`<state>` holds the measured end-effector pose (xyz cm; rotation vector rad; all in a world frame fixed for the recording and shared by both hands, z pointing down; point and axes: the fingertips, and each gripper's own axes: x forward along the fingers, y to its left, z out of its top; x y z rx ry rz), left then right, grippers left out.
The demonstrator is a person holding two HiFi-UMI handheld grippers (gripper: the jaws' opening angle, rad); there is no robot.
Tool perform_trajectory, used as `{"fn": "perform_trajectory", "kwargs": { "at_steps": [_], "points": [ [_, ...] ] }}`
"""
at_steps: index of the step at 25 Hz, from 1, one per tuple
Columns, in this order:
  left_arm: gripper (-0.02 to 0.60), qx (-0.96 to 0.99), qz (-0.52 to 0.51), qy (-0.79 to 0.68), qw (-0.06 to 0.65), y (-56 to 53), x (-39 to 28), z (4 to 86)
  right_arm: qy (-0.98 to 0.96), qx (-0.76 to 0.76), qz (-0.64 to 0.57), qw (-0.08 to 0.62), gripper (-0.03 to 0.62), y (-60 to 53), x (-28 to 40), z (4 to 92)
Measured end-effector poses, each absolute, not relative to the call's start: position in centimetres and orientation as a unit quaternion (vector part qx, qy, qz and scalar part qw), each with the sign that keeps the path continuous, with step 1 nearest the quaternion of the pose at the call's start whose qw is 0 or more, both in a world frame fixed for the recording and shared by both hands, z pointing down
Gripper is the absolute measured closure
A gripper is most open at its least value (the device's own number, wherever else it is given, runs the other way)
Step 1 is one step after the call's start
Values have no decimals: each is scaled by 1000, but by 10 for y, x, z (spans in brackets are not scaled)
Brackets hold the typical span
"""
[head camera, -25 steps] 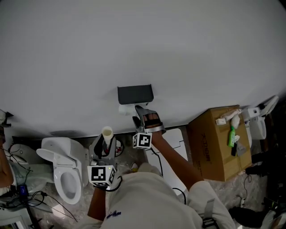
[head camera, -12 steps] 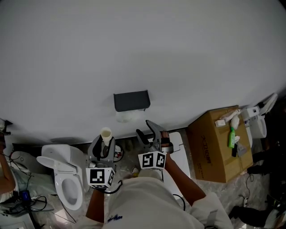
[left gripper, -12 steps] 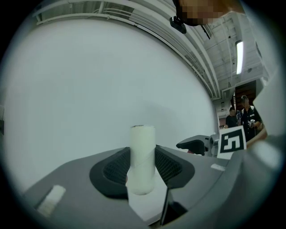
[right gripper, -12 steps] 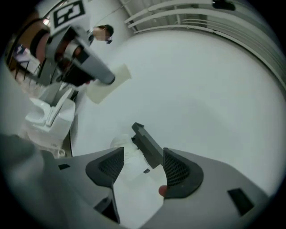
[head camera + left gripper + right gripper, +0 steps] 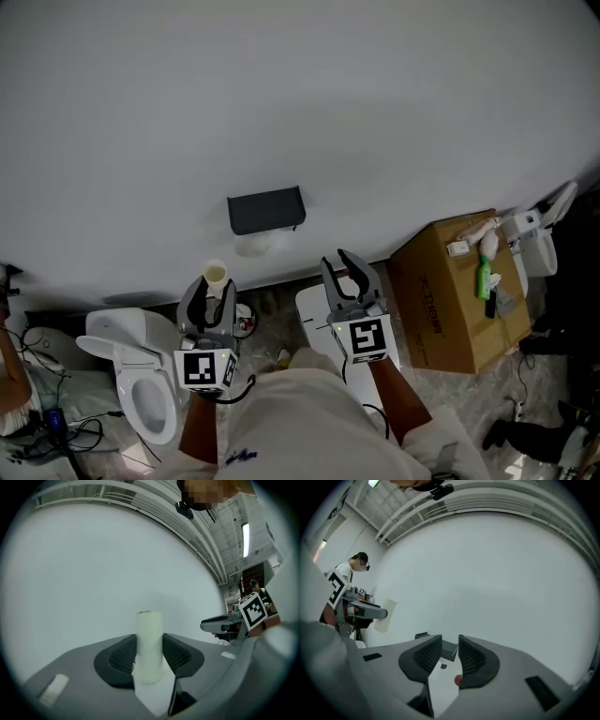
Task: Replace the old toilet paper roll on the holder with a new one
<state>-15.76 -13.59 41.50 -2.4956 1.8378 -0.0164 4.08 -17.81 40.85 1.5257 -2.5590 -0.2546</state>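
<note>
At lower left, your left gripper [image 5: 213, 292] clenches the cardboard tube [image 5: 215, 274], which a harder squeeze could crush; the right gripper's [image 5: 343, 267] jaws, just closing, hold nothing.

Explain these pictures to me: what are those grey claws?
A person holds a grey pincer tool in each hand. One picture comes from a camera on their head, looking down at a toilet, a cardboard box and a dark paper holder on the wall. The other two come from small cameras riding on the tools. The left gripper pinches an empty cardboard tube. The right gripper holds nothing; its jaws have just been closing, with a gap left.
</note>
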Motion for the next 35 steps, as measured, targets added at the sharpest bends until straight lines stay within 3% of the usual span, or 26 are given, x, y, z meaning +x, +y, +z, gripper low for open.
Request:
{"fn": "perform_trajectory", "kwargs": {
  "at_steps": [3,5,13,35],
  "points": [
    [405,-804,-4,594,28,-134,-155,409,-853,516,-61,42,569,-174,54,400],
    [405,-802,-3,596,31,-129,-156,406,-857,512,-59,25,589,-167,54,392],
    [405,-810,-17,584,57,-135,-153,401,-868,494,-38,9,591,-170,50,382],
    [405,-814,4,581,14,-130,-151,416,-879,476,-27,23,591,-166,40,390]
  ]
}}
